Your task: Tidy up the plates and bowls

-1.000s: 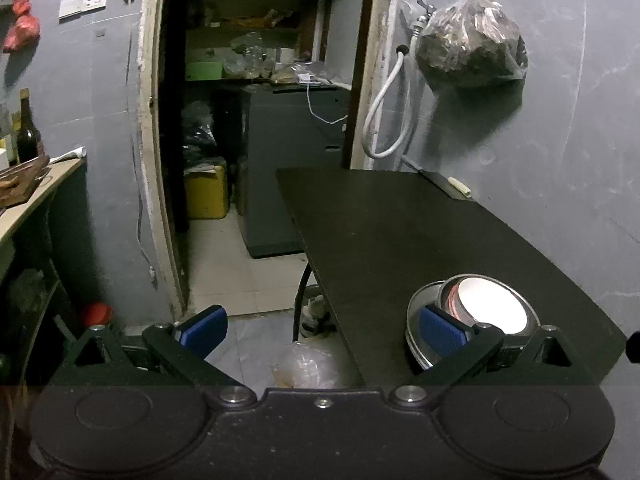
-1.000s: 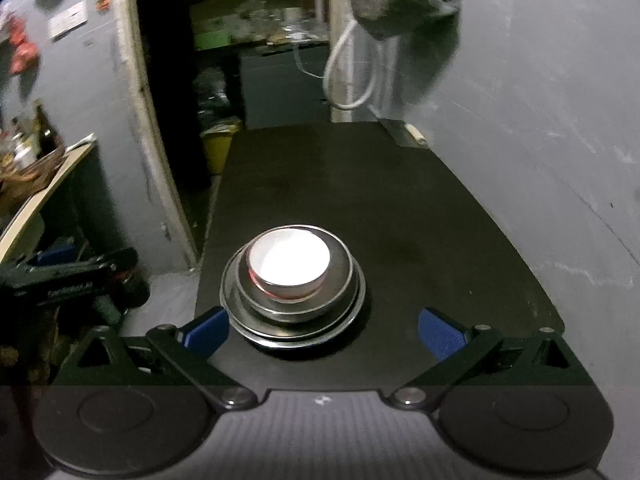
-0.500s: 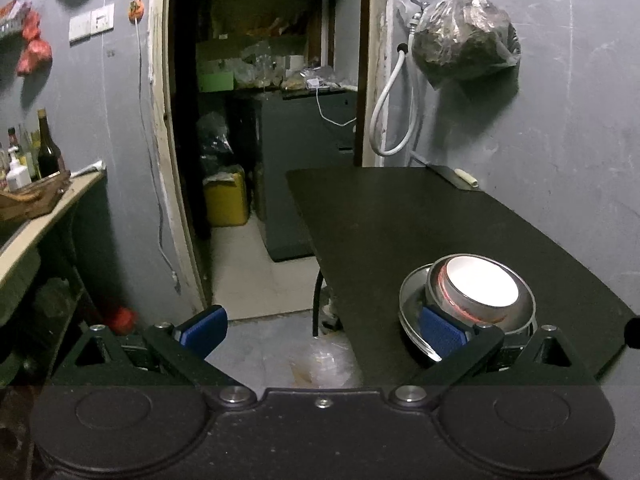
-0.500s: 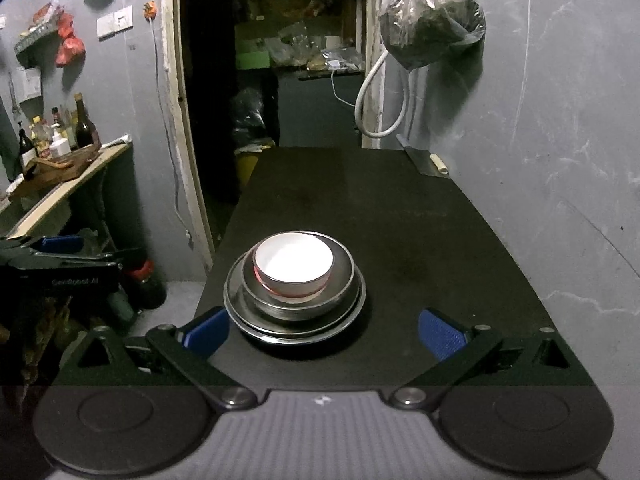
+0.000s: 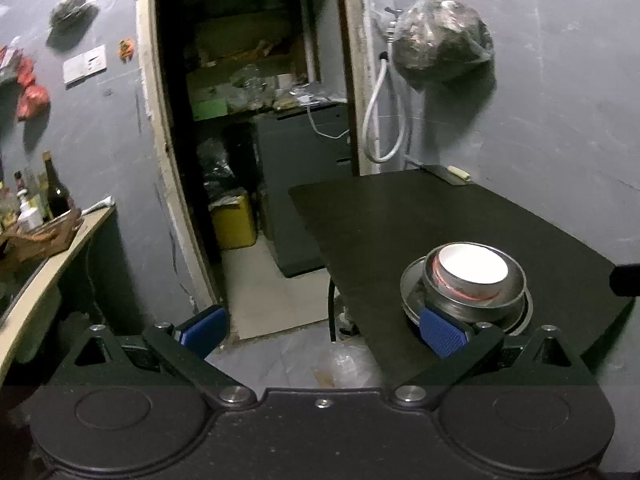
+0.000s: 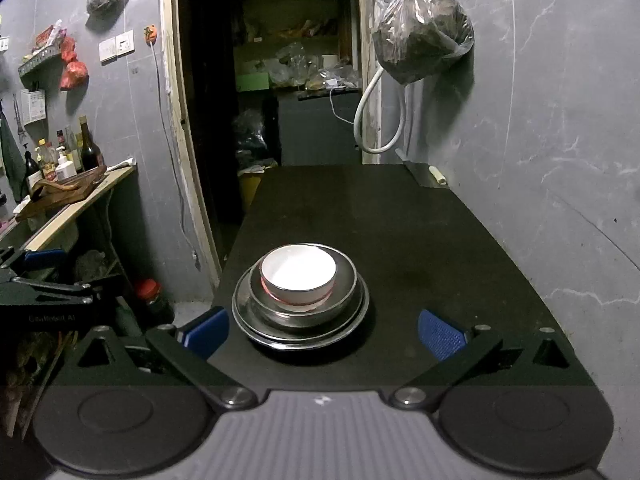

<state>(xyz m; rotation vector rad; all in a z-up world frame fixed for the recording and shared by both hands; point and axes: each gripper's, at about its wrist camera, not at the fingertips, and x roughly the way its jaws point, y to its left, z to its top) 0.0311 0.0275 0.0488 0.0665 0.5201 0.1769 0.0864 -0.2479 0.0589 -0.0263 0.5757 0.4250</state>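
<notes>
Nearest to us, the right tongs (image 6: 323, 331) stand spread wide with nothing between their blue pads (image 6: 440, 334), poised over the near edge of the dark table (image 6: 420, 232). Just beyond them, slightly left of centre, we see the stack: a white bowl (image 6: 298, 274) with a reddish foot nested in a steel bowl (image 6: 348, 284), which sits on steel plates (image 6: 244, 308), at least two rims showing. The left tongs (image 5: 322, 331) are likewise wide apart and hold nothing; we see them off the table's left side, their left pad over the floor and their right pad (image 5: 442, 336) in front of the stack's near rim, though we cannot tell whether it touches. From that side the white bowl (image 5: 472, 266), the steel bowl (image 5: 516, 284) and the steel plates (image 5: 408, 284) lie near the table's (image 5: 380, 216) near right corner. In the right wrist view the body of the left tongs shows at the far left, low beside the table. Farther on, the tabletop runs bare to its far right corner, where a knife (image 6: 426, 172) with a pale handle lies against the wall. To the left stands a wooden shelf (image 6: 80, 200) carrying bottles (image 6: 86, 146) and a wooden tray (image 6: 64, 188). Beyond the table a doorway (image 6: 280, 100) opens on a dim storeroom, a white hose (image 6: 380, 120) loops down by its right jamb, and a plastic bag (image 6: 424, 44) of dark contents hangs on the grey wall.
</notes>
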